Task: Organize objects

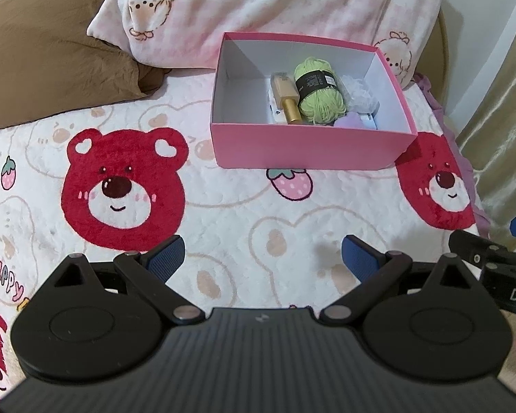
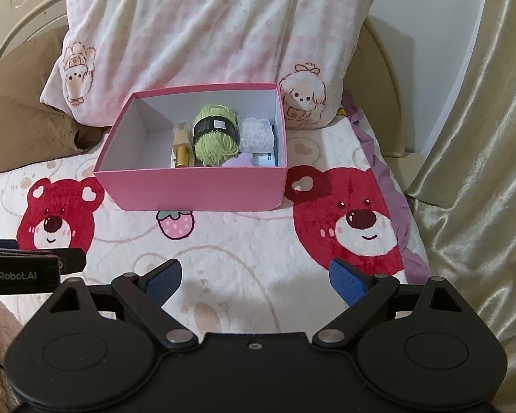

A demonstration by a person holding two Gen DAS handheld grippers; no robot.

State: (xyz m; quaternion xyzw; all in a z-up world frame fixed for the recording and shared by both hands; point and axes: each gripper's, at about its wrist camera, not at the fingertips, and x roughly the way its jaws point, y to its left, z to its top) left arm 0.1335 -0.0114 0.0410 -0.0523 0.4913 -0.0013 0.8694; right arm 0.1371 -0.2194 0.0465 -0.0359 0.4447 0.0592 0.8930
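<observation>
Bear-print bed lies bare; pink box holds yarn and bottle. Both my jaws gape empty; sorting looks finished.

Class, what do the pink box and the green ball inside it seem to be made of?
Pink box: probably cardboard, matte pink outside, white inside, with thin straight folded walls. Green ball: yarn, soft and fibrous, with wound strands visible under a black paper-like band.

The bed, under a bear-print cover, carries a pink box ahead of the left tool; two pillows lie beyond it.
</observation>
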